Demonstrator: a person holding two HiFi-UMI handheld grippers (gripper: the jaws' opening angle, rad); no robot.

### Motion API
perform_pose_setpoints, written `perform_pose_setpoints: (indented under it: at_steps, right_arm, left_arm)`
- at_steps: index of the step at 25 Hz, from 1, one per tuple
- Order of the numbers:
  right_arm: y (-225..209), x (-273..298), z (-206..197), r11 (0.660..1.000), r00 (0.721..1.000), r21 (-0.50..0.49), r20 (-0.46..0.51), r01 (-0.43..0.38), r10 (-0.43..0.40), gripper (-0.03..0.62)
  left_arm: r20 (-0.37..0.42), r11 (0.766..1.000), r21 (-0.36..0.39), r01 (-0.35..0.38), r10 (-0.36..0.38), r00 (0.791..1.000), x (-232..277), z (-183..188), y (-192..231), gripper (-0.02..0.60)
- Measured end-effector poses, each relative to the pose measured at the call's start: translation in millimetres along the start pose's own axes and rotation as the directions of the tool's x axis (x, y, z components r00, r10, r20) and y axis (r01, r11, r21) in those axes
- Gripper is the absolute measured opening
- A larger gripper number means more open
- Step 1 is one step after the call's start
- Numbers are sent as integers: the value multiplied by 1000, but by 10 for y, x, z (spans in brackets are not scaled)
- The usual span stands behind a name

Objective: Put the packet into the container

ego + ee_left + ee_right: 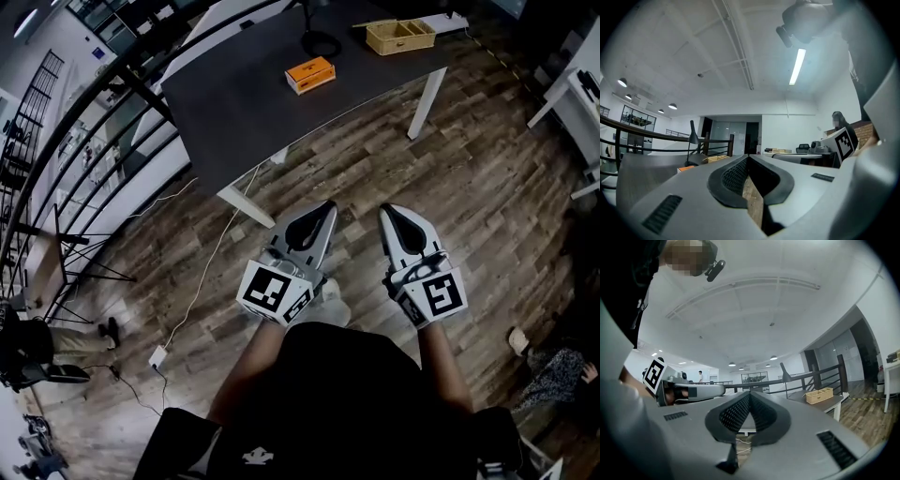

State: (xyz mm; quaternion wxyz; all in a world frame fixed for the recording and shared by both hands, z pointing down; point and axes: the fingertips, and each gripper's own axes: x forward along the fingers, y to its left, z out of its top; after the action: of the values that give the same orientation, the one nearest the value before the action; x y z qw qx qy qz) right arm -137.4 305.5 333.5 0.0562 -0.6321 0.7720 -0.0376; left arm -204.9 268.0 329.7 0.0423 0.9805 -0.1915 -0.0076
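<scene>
An orange packet (310, 74) lies on the dark table (244, 103) far ahead of me. A wicker container (399, 36) with compartments stands at the table's far right end; it also shows in the right gripper view as a small wicker container (819, 395). My left gripper (328, 208) and right gripper (386, 213) are held side by side in front of my body, above the wooden floor and well short of the table. Both have their jaw tips together and hold nothing. In the left gripper view the packet (686, 168) is a small orange spot at the table edge.
A black cable ring (321, 43) lies on the table near the container. A black railing (84, 141) runs along the left. White table legs (426, 101) stand ahead of the grippers. A white cord (202, 281) and plug lie on the floor at left.
</scene>
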Motion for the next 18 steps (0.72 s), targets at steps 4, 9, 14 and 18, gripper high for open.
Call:
perform_pose_setpoints:
  at_steps: [4, 9, 14, 18]
  right_arm:
    - [-53, 206, -55, 1000, 1000, -2, -25, 8, -9, 5]
    - [-132, 496, -16, 1000, 999, -10, -14, 30, -30, 5]
    - [-211, 750, -113, 999, 998, -21, -56, 38, -39, 5]
    - [-249, 940, -48, 999, 999, -16, -13, 50, -50, 5]
  left_arm:
    - [-3, 1000, -18, 0, 0, 1000, 108, -16, 246, 6]
    - [5, 1000, -15, 12, -12, 1000, 233, 14, 497, 6]
    - [7, 1000, -21, 19, -19, 1000, 303, 18, 771, 6]
    - [-6, 1000, -24, 18, -18, 1000, 366, -33, 958, 6]
